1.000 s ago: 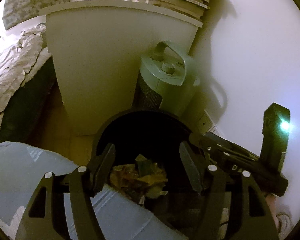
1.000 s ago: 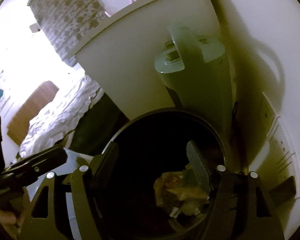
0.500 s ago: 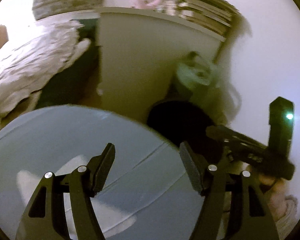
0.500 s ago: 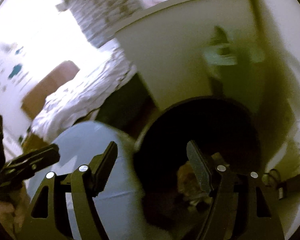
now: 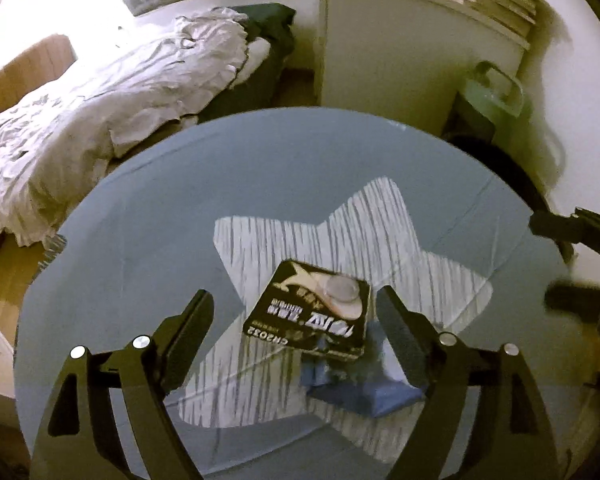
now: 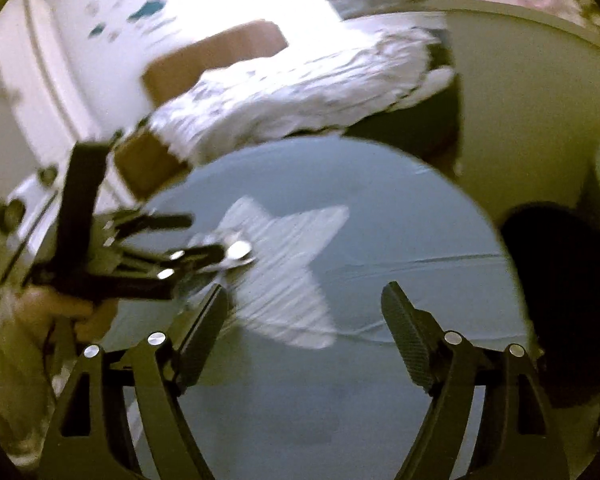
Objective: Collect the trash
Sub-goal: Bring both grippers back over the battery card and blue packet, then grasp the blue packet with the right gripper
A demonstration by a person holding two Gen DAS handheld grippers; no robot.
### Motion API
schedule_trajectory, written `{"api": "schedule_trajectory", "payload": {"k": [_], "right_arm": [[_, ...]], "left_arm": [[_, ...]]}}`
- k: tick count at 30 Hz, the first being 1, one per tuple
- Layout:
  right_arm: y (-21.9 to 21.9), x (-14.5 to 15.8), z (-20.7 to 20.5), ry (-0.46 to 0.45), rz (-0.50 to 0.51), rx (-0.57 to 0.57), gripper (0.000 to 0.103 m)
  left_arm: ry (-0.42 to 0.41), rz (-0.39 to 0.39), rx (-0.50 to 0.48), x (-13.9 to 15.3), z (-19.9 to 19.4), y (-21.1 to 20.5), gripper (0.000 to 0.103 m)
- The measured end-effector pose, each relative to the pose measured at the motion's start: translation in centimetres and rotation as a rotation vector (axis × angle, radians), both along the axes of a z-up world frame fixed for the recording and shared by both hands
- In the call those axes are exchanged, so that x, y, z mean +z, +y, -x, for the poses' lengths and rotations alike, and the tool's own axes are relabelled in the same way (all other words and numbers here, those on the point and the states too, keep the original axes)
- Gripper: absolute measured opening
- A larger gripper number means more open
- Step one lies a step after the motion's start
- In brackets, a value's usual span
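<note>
- The left gripper [image 5: 294, 322] is wide open and holds nothing; it hangs over the round blue tabletop [image 5: 148, 216].
- The trash to collect now is a black battery card [image 5: 310, 316] marked CR2032. It lies flat on the pale star pattern [image 5: 364, 232], in the gap between the two fingers and nearer the right one.
- Something blue [image 5: 356, 388] lies under or just behind the card; I cannot tell what it is.
- The right gripper [image 6: 304, 320] is also open and empty, over the same tabletop, and its picture is blurred.
- The dark bin [image 6: 568, 312] stands just past the tabletop edge on the right side.
- I judge that the step in hand is the approach for picking up the card.
- To do it well, lower the left gripper until both fingers stand outside the card's long edges, then close slowly.
- A flat card is hard to pinch from above, so tilting one finger [image 5: 400, 336] under an edge should help.
- The plastic bubble [image 5: 342, 290] may slip; better to grip the cardboard.
</note>
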State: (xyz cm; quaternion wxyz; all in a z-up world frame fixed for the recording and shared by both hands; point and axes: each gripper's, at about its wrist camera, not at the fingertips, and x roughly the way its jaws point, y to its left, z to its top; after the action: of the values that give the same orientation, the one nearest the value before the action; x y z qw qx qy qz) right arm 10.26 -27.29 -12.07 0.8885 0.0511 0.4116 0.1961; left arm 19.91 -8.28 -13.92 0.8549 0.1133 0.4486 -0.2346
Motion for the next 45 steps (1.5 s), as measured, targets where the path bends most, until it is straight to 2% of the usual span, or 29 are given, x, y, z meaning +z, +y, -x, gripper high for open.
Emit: {"api": "schedule_trajectory", "payload": {"k": [5, 9, 16, 22, 24, 27, 28, 29, 31, 34, 36, 39, 40, 42, 43, 44, 45], "right_arm": [[4.1, -1.3, 0.2, 0.039, 0.118, 0.126, 0.079], [6.4, -2.1, 0.1, 0.053, 0.197, 0.188, 0.079], [8.8, -3.5, -1.4, 0.054, 0.199, 0.24, 0.079], [11.4, -3.7, -2.7, 0.029, 0.203, 0.307, 0.079], [12.0, -3.9, -3.3, 0.035, 0.2, 0.319, 0.075], [12.3, -4.2, -3.7, 0.047, 0.186, 0.336, 0.059], [12.4, -4.3, -3.9, 0.054, 0.172, 0.348, 0.049], [12.4, -4.3, -3.8, 0.055, 0.16, 0.354, 0.045], [12.1, -4.1, -3.6, 0.045, 0.17, 0.33, 0.045], [10.5, -3.9, -3.2, 0.065, 0.142, 0.28, 0.045], [8.9, -3.6, -2.9, 0.079, 0.097, 0.24, 0.045], [6.0, -3.4, -2.5, 0.105, 0.041, 0.156, 0.045], [4.9, -3.2, -2.2, 0.11, 0.02, 0.125, 0.045], [3.2, -3.0, -1.7, 0.117, -0.014, 0.084, 0.045], [2.2, -2.7, -1.4, 0.116, -0.027, 0.059, 0.045], [1.6, -2.6, -1.3, 0.115, -0.035, 0.045, 0.045], [1.3, -2.6, -1.4, 0.115, -0.04, 0.039, 0.045]], "left_arm": [[-0.008, -0.026, -0.048, -1.0, -0.4, -0.1, 0.087], [0.018, -0.005, -0.045, -1.7, -1.2, 0.2, 0.085], [0.003, 0.02, -0.051, -1.6, -1.4, 1.2, 0.067], [0.014, 0.071, -0.041, -1.4, -1.8, 2.2, 0.062], [0.008, 0.068, -0.047, -1.4, -1.7, 2.3, 0.062], [-0.011, 0.049, -0.046, -1.4, -1.9, 2.2, 0.063], [-0.015, 0.045, -0.044, -1.3, -2.0, 2.2, 0.063], [-0.018, 0.044, -0.049, -1.2, -2.0, 2.1, 0.067], [-0.047, 0.027, -0.063, -0.9, -1.9, 1.7, 0.078], [-0.102, -0.028, -0.129, -0.7, -1.5, 0.5, 0.088], [-0.146, -0.082, -0.174, -0.9, -1.3, -0.5, 0.09], [-0.157, -0.154, -0.199, -1.7, -1.9, -1.4, 0.091], [-0.175, -0.147, -0.209, -1.7, -2.0, -1.3, 0.092], [-0.145, -0.116, -0.214, -1.9, -2.6, -0.9, 0.092], [-0.112, -0.082, -0.211, -1.9, -2.9, -0.5, 0.086], [-0.072, -0.038, -0.219, -1.9, -3.1, -0.1, 0.074], [-0.055, -0.016, -0.22, -1.9, -3.0, -0.1, 0.073]]}}
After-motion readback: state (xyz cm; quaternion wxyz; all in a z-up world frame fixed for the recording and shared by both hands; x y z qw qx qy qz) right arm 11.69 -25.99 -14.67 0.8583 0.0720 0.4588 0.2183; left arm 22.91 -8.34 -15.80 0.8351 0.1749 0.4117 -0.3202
